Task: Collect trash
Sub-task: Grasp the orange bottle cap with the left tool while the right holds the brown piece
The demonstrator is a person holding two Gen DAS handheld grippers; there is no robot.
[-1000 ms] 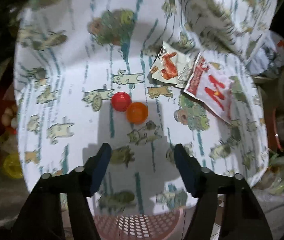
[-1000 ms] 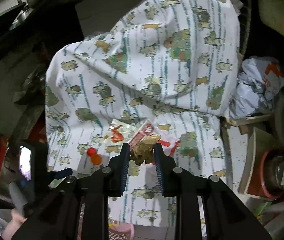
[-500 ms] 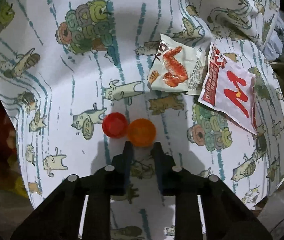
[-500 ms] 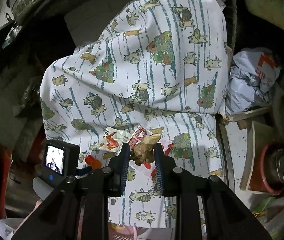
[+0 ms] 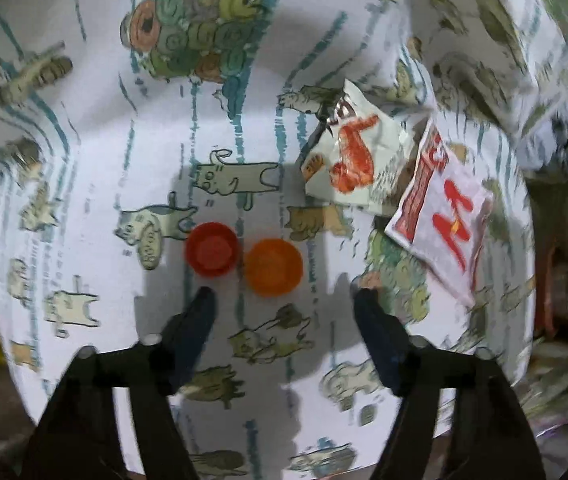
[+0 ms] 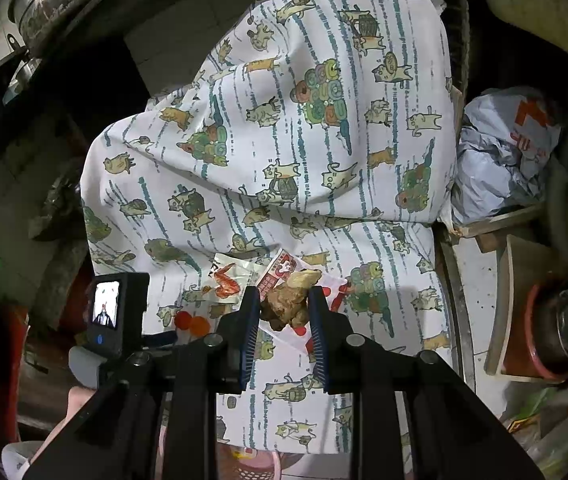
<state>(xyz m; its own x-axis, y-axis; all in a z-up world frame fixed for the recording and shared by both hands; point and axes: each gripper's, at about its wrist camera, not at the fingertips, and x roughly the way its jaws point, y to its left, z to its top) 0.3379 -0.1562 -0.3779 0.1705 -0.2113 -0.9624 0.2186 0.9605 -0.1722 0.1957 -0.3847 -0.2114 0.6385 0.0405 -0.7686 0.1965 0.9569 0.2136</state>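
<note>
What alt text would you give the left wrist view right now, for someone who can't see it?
The left claw is opening just short of an orange bottle cap and a red bottle cap, which lie side by side on a cat-print cloth; nothing is between its fingers. Two snack wrappers lie beyond to the right.

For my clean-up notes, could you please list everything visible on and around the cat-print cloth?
Bottle caps: 2, red and orange, side by side on the cloth.
Snack wrappers: 2, white with red print, right of the caps.
Cloth: 1, white, cat print, under everything.
Crumpled bag: 1, grey-white, right of the cloth.
Brown crumpled scrap: 1, gripped in the right tool.
Left tool: jaws opening, empty, just short of the caps.
Right tool: shut on the scrap.
</note>
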